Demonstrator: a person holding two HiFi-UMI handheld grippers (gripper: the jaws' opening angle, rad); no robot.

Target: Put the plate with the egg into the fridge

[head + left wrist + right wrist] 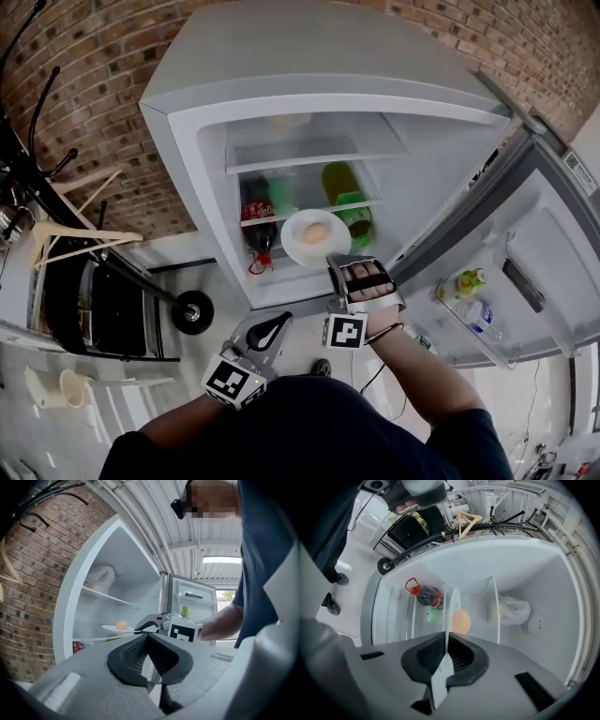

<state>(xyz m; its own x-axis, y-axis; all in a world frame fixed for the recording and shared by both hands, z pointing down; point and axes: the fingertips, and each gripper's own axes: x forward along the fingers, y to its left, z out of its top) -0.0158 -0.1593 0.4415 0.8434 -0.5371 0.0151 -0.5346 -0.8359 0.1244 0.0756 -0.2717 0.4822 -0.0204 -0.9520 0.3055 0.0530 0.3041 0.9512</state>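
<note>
At the mouth of the tall white open-doored fridge (281,70) we record one round white plate (305,246). It lies level and face up in the head view. Its near rim is in the right gripper (332,260) and its far rim points into the compartment. Being round, it has no long axis. From the right gripper view it shows edge-on, as a thin line running away from the pads. It sits at the height of the lower glass shelf (361,204); we cannot tell whether it touches that shelf.

- One pale orange egg (317,232), at the plate's centre.
- Right gripper: jaws nearly together, pinching the plate's thin rim.
- Left gripper (281,325): jaws pressed together with nothing between them, held low by the person's torso, well apart from the fridge.

Other contents we count:
- One dark cola bottle with a red cap (258,225), under the lower shelf, left of the plate.
- One green bottle (349,202), right of the plate.
- One crumpled white plastic bag (513,609), on the upper shelf.
- Two bottles in the door rack: one with a yellow-green label (467,281) and one clear bottle (480,319).
- Two glass shelves inside in all.
</note>
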